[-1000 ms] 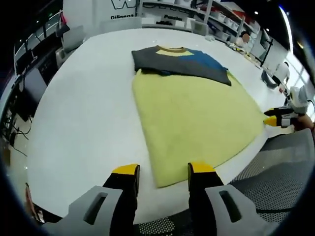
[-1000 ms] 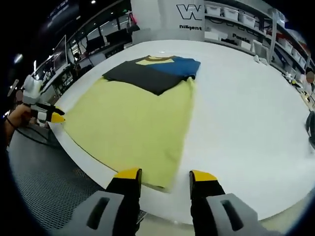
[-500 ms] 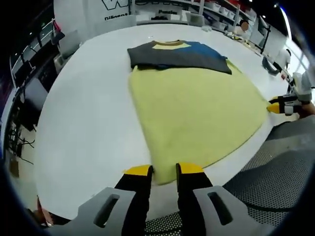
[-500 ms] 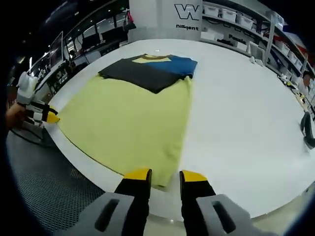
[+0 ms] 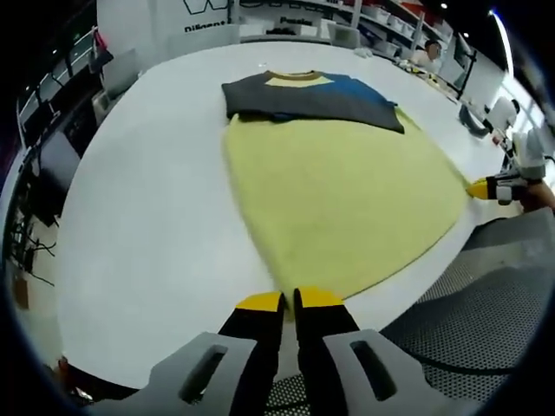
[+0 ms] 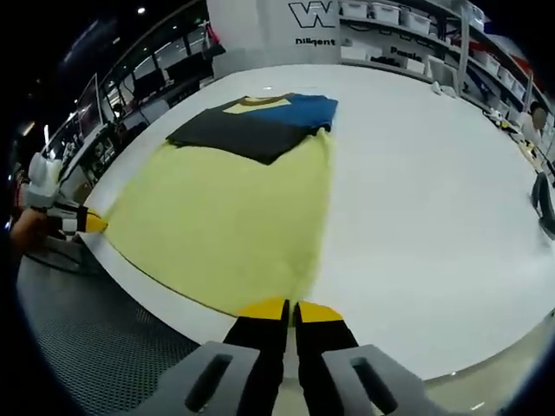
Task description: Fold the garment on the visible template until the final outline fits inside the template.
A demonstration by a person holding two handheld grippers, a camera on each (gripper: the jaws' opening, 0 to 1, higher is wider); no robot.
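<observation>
A yellow cloth [image 5: 342,195] lies spread on the white table [image 5: 147,217], reaching to the table's near edge. At the cloth's far end lies a folded garment [image 5: 308,94], dark grey with a blue part and a yellow collar, overlapping the cloth's far edge.

The left gripper [image 5: 289,300] is clenched on one near corner of the cloth at the table's near edge, jaws pressed together. The right gripper [image 6: 290,307] is likewise clamped on the other near corner. Shelving with boxes [image 6: 390,26] stands beyond the table's far side.
</observation>
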